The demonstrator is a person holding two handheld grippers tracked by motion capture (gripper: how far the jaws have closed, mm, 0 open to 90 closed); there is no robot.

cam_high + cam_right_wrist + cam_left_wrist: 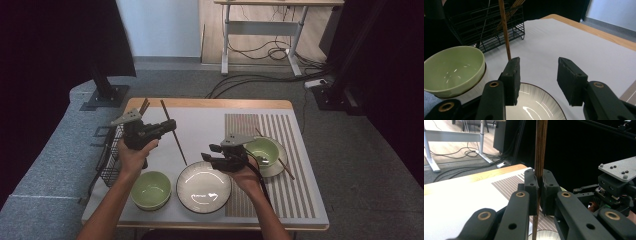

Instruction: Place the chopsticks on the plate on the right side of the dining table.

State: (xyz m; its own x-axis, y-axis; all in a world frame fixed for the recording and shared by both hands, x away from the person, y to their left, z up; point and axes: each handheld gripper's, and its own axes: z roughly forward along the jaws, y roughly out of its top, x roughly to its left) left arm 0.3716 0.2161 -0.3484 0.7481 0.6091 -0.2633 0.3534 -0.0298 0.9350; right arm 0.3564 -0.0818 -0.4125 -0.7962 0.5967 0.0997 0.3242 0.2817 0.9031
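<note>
I have the left gripper (pixel 167 125) clamped tight on one chopstick (pixel 173 133), which hangs slanting above the mat, its lower tip just beyond the plate (pixel 204 187). My right gripper (pixel 212 154) hovers over the plate's far rim with its jaws half apart and nothing between them.

The chopstick is pinched at a single point on a thin round shaft, so I judge it could swivel or slide in the pads if its tip catches the plate rim or the mat. The right gripper sits close to that tip; a careless sweep could knock the stick. Left of the plate the green bowl (pixel 151 189) stands almost touching it, and the rack (pixel 111 155) beyond that hangs at the table's left edge, so a bump there risks pushing it off.

Beyond the plate the mat lies bare and gives open room. Right of the plate, another bowl on a saucer (pixel 264 152) with a second chopstick (pixel 286 168) crowds the striped mat.
</note>
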